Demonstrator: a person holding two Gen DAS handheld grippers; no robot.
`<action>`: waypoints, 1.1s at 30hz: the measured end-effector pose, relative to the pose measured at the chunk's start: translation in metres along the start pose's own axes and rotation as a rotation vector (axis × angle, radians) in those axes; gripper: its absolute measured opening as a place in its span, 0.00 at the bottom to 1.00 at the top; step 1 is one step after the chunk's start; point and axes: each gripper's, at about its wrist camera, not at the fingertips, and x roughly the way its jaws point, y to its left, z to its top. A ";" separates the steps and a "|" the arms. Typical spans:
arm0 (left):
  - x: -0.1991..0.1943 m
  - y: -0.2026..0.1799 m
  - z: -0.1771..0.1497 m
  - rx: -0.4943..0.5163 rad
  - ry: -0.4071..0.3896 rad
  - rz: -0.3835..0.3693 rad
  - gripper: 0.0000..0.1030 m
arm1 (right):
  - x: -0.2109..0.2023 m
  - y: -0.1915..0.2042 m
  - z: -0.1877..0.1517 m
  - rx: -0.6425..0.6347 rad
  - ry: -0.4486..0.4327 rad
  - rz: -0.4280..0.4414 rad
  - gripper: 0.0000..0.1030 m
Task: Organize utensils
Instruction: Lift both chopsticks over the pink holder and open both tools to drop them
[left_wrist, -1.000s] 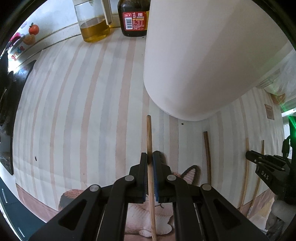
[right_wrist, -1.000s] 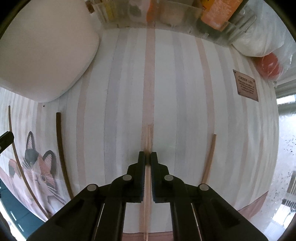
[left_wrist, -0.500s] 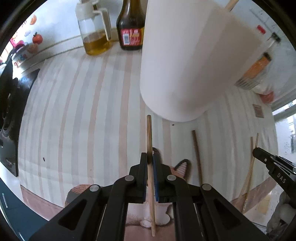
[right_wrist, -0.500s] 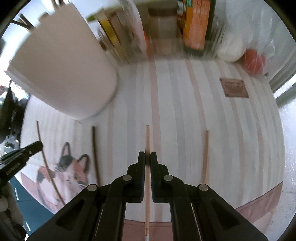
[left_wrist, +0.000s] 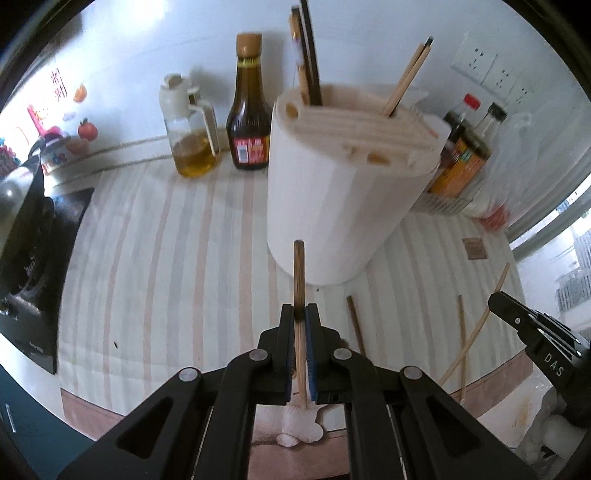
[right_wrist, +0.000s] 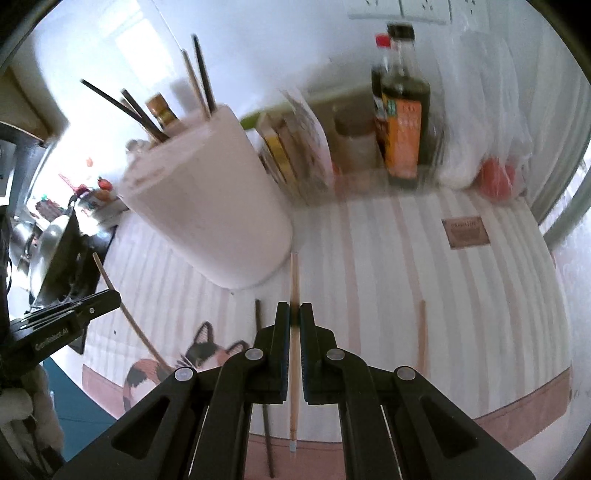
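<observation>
1. Left gripper (left_wrist: 300, 314) pinches a brown wooden chopstick (left_wrist: 298, 273) pointing to 12 o'clock at the tall white slotted utensil holder (left_wrist: 343, 206), which holds upright chopsticks. Two loose chopsticks lie at 3 o'clock near the striped mat's edge (left_wrist: 491, 373).
2. Right gripper (right_wrist: 294, 314) clamps a pale wooden chopstick (right_wrist: 294, 280); the holder (right_wrist: 207, 206) stands at 10 o'clock, and the background bottles are blurred.

My right gripper (left_wrist: 546, 354) reads "DAS" in white on its side. My left gripper (right_wrist: 66, 325) reads roughly "GenRobot.AI". The bottle labels are too blurred to read.
</observation>
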 end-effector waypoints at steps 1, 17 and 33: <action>-0.004 0.000 0.001 0.002 -0.009 -0.003 0.03 | -0.003 0.002 0.002 0.000 -0.011 0.006 0.05; -0.049 0.003 0.019 0.015 -0.121 -0.021 0.03 | -0.053 0.017 0.039 -0.002 -0.174 0.050 0.05; -0.147 0.005 0.049 0.023 -0.299 -0.054 0.03 | -0.138 0.050 0.095 -0.069 -0.347 0.145 0.05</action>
